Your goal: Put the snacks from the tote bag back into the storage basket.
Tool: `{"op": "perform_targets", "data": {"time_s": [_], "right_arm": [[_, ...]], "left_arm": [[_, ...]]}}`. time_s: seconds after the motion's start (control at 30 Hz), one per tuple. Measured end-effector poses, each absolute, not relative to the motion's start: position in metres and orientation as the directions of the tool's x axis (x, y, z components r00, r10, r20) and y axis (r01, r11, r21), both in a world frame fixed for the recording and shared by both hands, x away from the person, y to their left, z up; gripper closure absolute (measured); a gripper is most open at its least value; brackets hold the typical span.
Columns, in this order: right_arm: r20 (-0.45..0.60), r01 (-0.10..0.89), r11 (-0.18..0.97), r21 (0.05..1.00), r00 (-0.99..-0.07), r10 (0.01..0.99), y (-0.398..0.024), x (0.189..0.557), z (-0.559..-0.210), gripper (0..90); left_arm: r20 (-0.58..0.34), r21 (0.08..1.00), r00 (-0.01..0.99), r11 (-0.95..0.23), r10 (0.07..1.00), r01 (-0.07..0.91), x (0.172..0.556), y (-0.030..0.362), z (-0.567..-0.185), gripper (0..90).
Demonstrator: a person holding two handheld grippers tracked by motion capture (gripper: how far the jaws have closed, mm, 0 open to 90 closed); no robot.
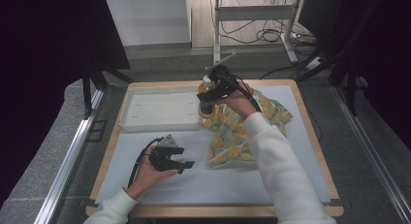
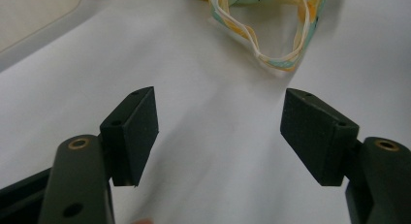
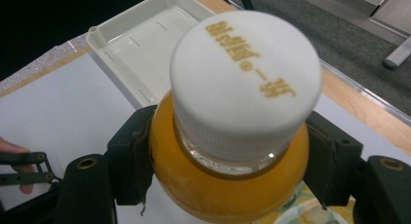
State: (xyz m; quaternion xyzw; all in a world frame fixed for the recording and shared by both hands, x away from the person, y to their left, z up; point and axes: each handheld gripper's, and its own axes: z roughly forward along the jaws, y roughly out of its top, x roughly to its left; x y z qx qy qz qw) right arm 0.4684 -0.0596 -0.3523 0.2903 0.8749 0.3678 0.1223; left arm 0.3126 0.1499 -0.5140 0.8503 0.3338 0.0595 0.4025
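Nearest the person's edge of the table (image 1: 213,195), toward its left side, the left gripper (image 1: 186,164) rests low over the white mat, held in the person's left hand (image 1: 148,173). In the left gripper view its jaws stand wide apart with nothing between them, just bare white surface, and the looped handles of a patterned cloth bag (image 2: 271,40) lie a little way ahead of the tips.

That cloth bag (image 1: 242,132), yellow and pale green, lies crumpled at the middle of the table, spreading toward the right edge. The white-sleeved right forearm (image 1: 281,166) crosses over it.

Farther in, toward the far edge, the right gripper (image 1: 207,94) holds a small bottle of orange liquid (image 1: 207,100) with a white cap (image 1: 208,81). In the right gripper view the jaws are closed on the bottle's (image 3: 228,185) rounded shoulder, one pad on each side, just below the printed white cap (image 3: 245,73). The bottle sits over the bag's far left corner, just beside the right end of the tray; whether it touches the cloth cannot be told.

A shallow white tray (image 1: 160,122) lies at the far left of the table, empty, its long side along the far edge.
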Motion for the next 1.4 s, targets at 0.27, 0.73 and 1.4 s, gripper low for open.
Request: {"op": "perform_targets", "data": {"time_s": [0.27,0.73,1.4], "right_arm": [[0.01,0.428,0.56,0.71,-0.801,0.599,-0.046,0.479,-0.364,30.2],[0.015,0.427,0.54,0.726,-0.794,0.608,-0.03,0.497,-0.384,30.2],[0.014,0.42,0.574,0.703,-0.815,0.579,0.002,0.506,-0.402,30.2]], "left_arm": [[-0.166,0.719,0.769,-0.458,0.617,0.523,0.312,0.148,-0.514,30.1],[-0.162,0.714,0.772,-0.467,0.614,0.521,0.313,0.148,-0.516,30.0],[-0.172,0.715,0.764,-0.455,0.622,0.531,0.316,0.152,-0.516,29.8]]}}
